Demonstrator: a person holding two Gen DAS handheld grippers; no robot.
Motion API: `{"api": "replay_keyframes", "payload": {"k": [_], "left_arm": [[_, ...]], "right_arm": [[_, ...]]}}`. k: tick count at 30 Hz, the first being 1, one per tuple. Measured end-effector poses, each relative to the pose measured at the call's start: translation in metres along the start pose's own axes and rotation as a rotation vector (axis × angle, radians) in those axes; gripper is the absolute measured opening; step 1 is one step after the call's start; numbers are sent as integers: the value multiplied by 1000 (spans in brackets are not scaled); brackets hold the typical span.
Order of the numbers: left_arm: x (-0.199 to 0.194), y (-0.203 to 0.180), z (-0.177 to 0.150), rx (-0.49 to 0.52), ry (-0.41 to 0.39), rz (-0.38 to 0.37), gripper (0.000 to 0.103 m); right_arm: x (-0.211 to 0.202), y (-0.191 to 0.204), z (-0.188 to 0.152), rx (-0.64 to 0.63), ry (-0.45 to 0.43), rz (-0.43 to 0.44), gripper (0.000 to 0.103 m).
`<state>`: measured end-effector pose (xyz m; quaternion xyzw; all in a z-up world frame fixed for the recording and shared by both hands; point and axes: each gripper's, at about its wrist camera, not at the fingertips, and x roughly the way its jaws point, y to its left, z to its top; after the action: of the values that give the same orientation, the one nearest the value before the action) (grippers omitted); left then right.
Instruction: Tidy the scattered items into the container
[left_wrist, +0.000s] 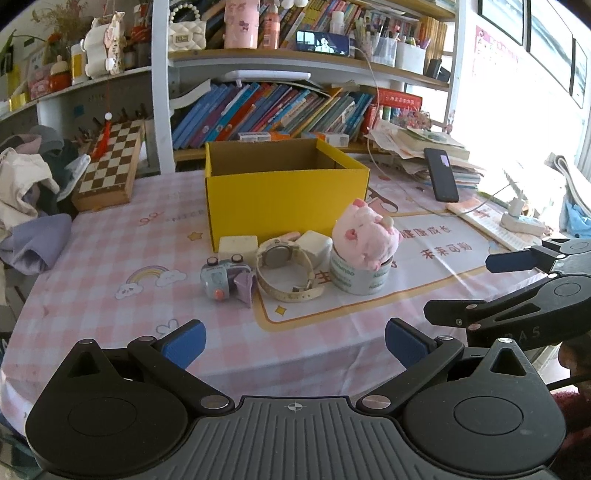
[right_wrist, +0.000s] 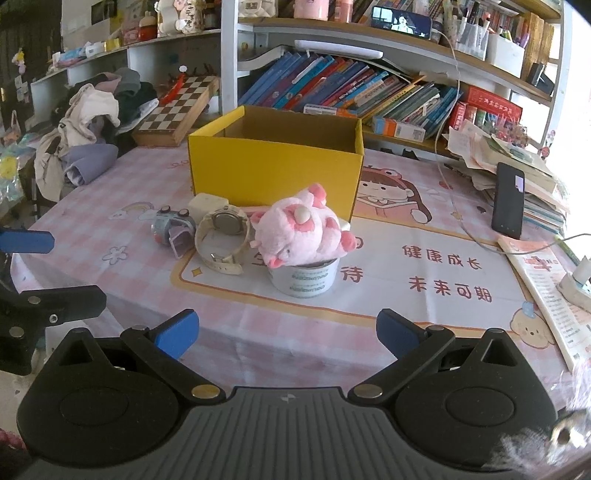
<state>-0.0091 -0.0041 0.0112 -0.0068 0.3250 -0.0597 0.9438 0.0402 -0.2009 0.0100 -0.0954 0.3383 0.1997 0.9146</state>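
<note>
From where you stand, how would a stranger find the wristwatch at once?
Find the yellow cardboard box on the pink checked tablecloth. Before its front wall lies a row of small items. The wristwatch is the cream-strapped one with a round grey face, between the grey-blue toy camera and the pink plush pig.

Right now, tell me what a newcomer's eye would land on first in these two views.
The bright yellow box stands open mid-table, in front of the crowded bookshelves. Just in front of it, a pink plush pig lies on top of a roll of tape, with a white watch and a small grey toy camera beside it. Both the left gripper and right gripper hover open, holding nothing.
</note>
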Motion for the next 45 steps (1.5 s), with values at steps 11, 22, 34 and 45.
{"api": "replay_keyframes", "payload": {"k": [11,22,34,45], "left_arm": [[4,1,2,-1,4,1,103],[7,5,0,-8,32,-4,103],[16,6,3,8,54,26,103],[38,20,14,-58,54,35,103]], "right_arm": [[2,-3,0,9,10,-10,103],[10,-2,2,8,25,-6,103],[23,-1,13,3,48,-5,103],[46,-6,31,-44,75,12,103]]}}
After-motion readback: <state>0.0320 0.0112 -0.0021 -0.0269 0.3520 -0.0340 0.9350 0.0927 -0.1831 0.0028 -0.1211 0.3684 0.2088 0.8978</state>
